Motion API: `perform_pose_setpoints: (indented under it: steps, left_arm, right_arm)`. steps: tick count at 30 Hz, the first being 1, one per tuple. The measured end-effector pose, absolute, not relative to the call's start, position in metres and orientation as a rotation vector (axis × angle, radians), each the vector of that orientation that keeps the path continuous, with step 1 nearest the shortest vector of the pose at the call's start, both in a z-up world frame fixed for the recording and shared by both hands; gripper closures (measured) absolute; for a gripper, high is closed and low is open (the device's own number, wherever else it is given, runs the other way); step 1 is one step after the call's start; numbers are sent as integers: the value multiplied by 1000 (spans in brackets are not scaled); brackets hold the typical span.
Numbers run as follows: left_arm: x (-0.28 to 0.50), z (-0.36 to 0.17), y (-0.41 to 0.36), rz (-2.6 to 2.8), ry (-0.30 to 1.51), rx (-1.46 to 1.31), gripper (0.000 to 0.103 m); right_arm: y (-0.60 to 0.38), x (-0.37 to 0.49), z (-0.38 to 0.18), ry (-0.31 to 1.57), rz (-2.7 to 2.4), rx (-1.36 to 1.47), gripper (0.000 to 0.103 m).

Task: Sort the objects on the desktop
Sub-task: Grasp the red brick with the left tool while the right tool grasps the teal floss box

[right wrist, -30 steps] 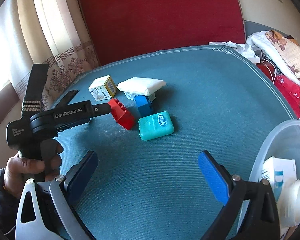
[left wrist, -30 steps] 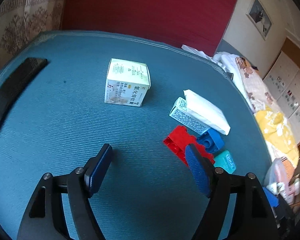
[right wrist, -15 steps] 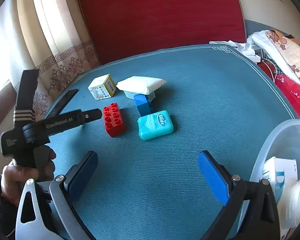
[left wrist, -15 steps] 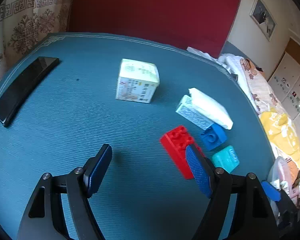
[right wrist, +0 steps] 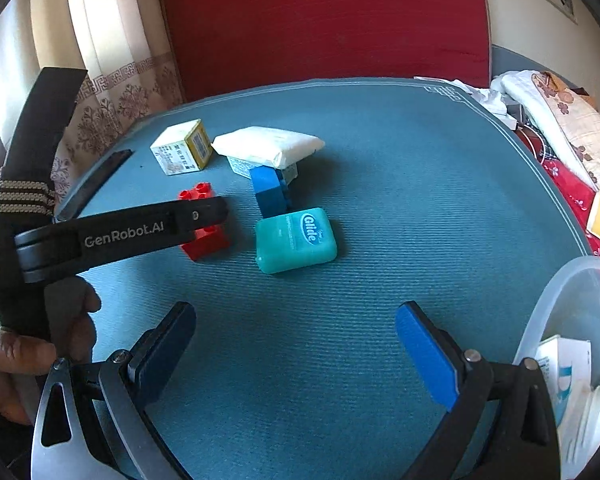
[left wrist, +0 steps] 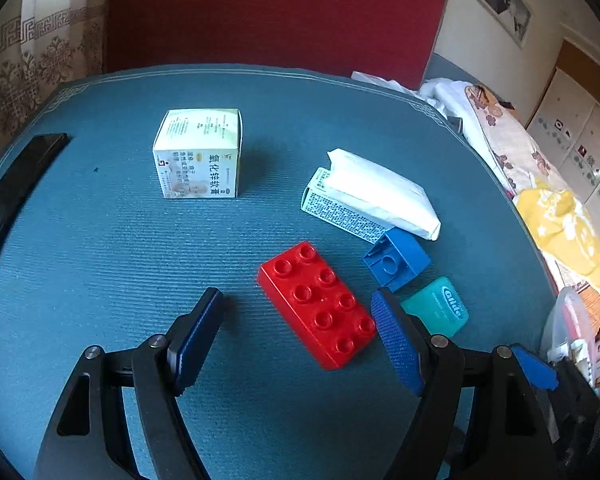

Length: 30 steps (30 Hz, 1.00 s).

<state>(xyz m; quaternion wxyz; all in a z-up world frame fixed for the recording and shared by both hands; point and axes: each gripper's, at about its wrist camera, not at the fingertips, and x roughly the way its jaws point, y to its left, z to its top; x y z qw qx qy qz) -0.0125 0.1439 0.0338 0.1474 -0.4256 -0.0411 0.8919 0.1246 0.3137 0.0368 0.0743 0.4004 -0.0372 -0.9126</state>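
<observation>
Both hand-held grippers hover over the teal worktop [right wrist: 380, 184] with nothing between their pads. On my left hand-held gripper [left wrist: 300, 336] the jaws stand wide, and the red brick [left wrist: 318, 304] lies on the worktop just beyond the gap, toward the right pad, studs up. I read that as a line-up for a pinch across the brick's narrow width, since the long side looks too wide for the jaws. My right hand-held gripper [right wrist: 296, 352] is spread wide too, over bare mat near me, with the clear tub [right wrist: 560, 292] at its right; it seems parked there so it stays out of the left one's way.

The remaining things cluster further out: the teal floss case [right wrist: 296, 240] right of the red brick, the blue brick [right wrist: 270, 194] tipped on its side just behind it, a white packet [right wrist: 268, 146] resting on a printed carton [left wrist: 340, 210] (so the packet should go first), and a small ointment box [left wrist: 200, 152] standing alone to the far left. A black bar [left wrist: 16, 184] lies along the left edge. The tub already holds some white boxes, so I judge the sorting partly done.
</observation>
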Motion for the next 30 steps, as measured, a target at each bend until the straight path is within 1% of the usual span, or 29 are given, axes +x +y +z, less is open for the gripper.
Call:
perform_pose_setpoints:
  steps: [4,6,8,14,17,18,23,24,26,28,30]
  left_arm:
    - [-13,32,143,2569,-101,-1201,24]
    - [-9,33,140,2565,-97,-1189,31]
    - [-10,33,138,2552,-108,-1182,41]
    - [-5,38,132,2616,-54,-1139,60]
    - [-8,38,127,2621,-66,-1136,62]
    - [-10,38,128,2616,-80,-1139,62]
    - [-18,32,123,2612,-124,-1159,62]
    - [-20,29,120,2611,-136,-1177,62]
    - [-22,28,117,2611,-152,-1164,62]
    - [-22,28,116,2611,-152,-1163,62]
    - [-20,28,116,2619,-140,-1155,62]
  right_arm:
    - [314,119,36,-101,-2755,1214,2]
    - [314,117,36,-101,-2761,1215,2]
    - [314,114,35,-97,-2768,1220,2]
    - [306,105,34,-29,-2790,1217,2]
    - [301,102,34,15,-2808,1203,2]
    - [299,100,34,33,-2812,1198,4]
    - [292,88,30,77,-2801,1234,17]
    - [292,85,28,85,-2793,1255,24]
    - [291,81,28,95,-2795,1255,27]
    - [290,80,28,107,-2793,1251,32]
    - [289,78,28,113,-2791,1247,34]
